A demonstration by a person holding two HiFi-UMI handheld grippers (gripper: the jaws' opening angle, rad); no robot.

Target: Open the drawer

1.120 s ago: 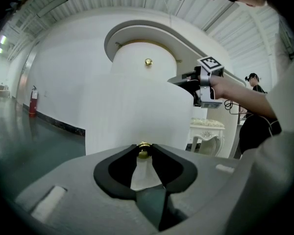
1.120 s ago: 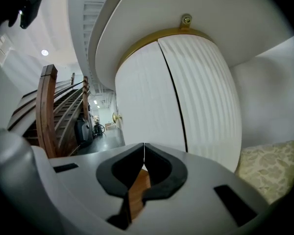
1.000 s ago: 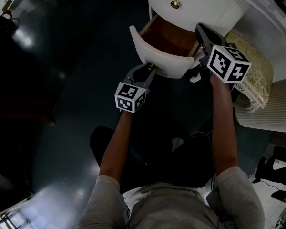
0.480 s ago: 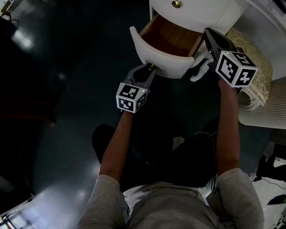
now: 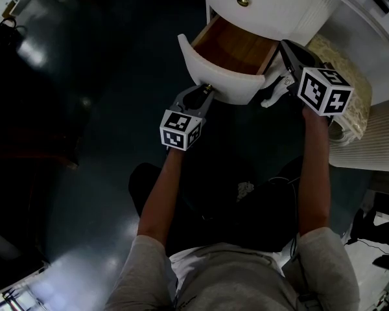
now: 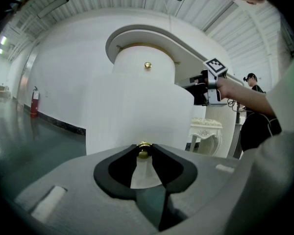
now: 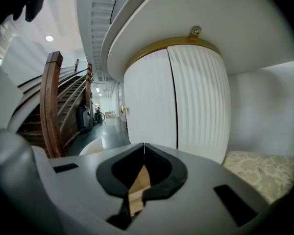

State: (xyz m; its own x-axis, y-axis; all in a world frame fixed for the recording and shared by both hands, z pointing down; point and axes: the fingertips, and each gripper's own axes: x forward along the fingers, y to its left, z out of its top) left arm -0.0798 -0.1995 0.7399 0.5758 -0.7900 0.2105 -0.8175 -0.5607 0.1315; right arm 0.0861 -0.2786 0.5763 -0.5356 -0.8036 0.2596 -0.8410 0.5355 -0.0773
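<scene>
Cabinet (image 5: 308,19): rounded body, white, vertically ribbed.
Floor (image 5: 84,109): dark and glossy, with light reflections.
Drawer (image 5: 225,88): pulled out of the cabinet's lower tier and standing over the floor. The smooth white front is bowed outward and the interior is warm brown wood.
Brass knob (image 6: 143,151): small, round and shiny, on the bowed front.
Left gripper (image 5: 204,93): grey jaws clamped on the brass knob.
Right gripper (image 5: 284,46): jaws together, holding nothing, just beside the drawer's right end.

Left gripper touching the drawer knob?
Touching. In the left gripper view, the left gripper has both jaw tips pressed against the gold drawer knob, with no gap on either side.
</scene>
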